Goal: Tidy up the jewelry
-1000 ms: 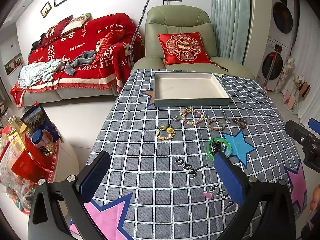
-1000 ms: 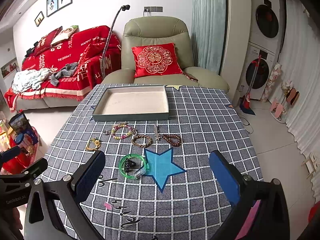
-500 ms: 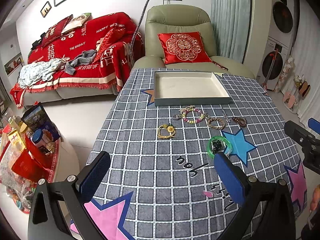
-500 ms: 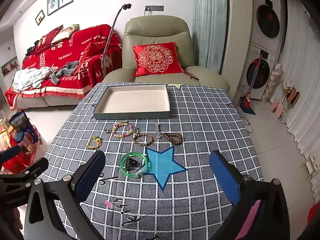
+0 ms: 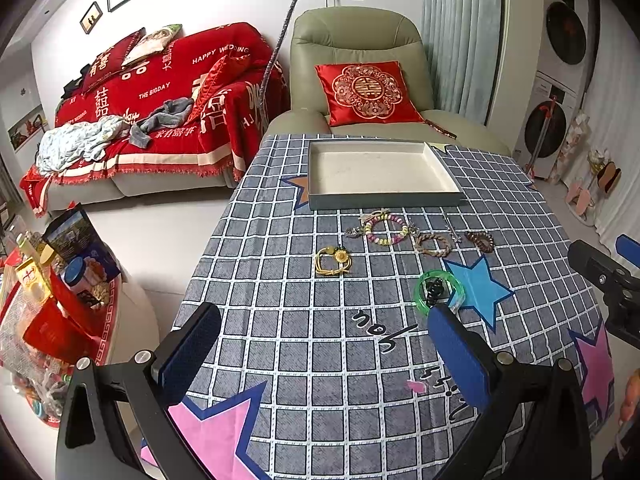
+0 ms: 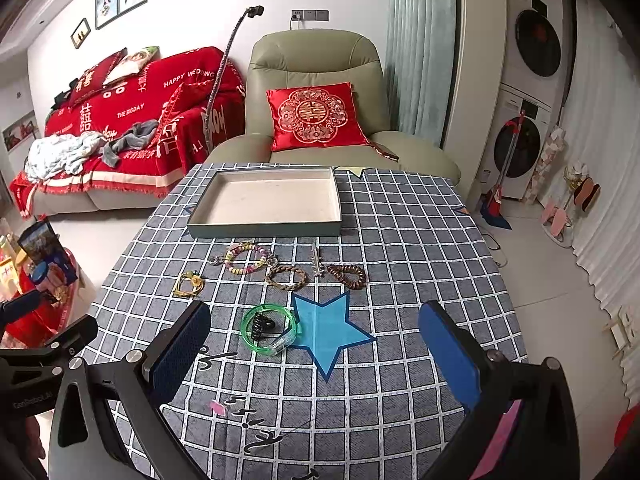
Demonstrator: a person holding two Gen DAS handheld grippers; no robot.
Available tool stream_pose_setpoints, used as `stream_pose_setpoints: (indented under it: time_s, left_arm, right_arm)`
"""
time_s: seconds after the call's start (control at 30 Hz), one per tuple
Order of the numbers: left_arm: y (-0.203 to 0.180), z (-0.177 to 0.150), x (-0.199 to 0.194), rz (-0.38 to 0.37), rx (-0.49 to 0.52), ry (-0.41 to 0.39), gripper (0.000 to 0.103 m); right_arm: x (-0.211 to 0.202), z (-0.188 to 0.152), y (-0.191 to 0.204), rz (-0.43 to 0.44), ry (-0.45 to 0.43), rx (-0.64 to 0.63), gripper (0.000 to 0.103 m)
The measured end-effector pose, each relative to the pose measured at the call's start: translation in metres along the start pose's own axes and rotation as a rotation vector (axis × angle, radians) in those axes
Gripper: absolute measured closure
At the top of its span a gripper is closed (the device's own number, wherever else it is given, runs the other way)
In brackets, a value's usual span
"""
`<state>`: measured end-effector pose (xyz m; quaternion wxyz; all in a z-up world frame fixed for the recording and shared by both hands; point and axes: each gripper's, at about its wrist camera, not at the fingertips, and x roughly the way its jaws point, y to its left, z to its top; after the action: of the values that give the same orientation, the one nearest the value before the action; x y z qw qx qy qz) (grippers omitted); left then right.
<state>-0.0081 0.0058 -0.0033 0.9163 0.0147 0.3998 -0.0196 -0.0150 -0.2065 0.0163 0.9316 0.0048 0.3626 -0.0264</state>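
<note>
An empty grey tray (image 5: pixel 384 200) (image 6: pixel 264 230) lies at the far side of the checked tablecloth. In front of it are a yellow flower bracelet (image 5: pixel 333 261) (image 6: pixel 188 283), a pastel bead bracelet (image 5: pixel 386 230) (image 6: pixel 245 258), a braided bracelet (image 5: pixel 433 244) (image 6: pixel 286 277), a silver pin (image 6: pixel 317 258) and a brown bead bracelet (image 5: pixel 480 239) (image 6: pixel 347 276). Nearer me, a green bangle (image 5: pixel 438 294) (image 6: pixel 270 329) rings a black clip (image 6: pixel 260 326). My left gripper (image 5: pixel 324 344) and right gripper (image 6: pixel 316 352) hover open over the near table, holding nothing.
The table (image 6: pixel 420 248) drops off at left and right. A green armchair with a red cushion (image 6: pixel 316 116) stands behind it, a red sofa (image 5: pixel 152 104) to the left. A low stand with snacks (image 5: pixel 52 288) sits by the left edge.
Both views have pulled back and risen slightly, so the jewelry sits a little farther away. Nothing on the table has moved. Both grippers stay open.
</note>
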Motion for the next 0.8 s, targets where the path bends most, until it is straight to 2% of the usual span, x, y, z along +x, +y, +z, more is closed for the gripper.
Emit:
stream_pose_setpoints:
  time_s: [0.27, 0.43, 0.67, 0.8]
  left_arm:
    - [-0.002, 0.002, 0.005, -0.003, 0.01, 0.022, 0.0]
    - [-0.002, 0.004, 0.01, 0.0, 0.024, 0.047, 0.0]
    - [0.006, 0.012, 0.032, -0.013, 0.037, 0.119, 0.0]
    - [0.015, 0.019, 0.054, -0.037, 0.032, 0.187, 0.0]
  right_arm:
    - [0.006, -0.003, 0.002, -0.006, 0.023, -0.006, 0.0]
    - [0.013, -0.002, 0.0, -0.007, 0.077, -0.011, 0.0]
    - [0.036, 0.002, -0.005, -0.01, 0.22, 0.058, 0.0]
    - [0.058, 0.002, -0.007, -0.016, 0.329, 0.11, 0.0]
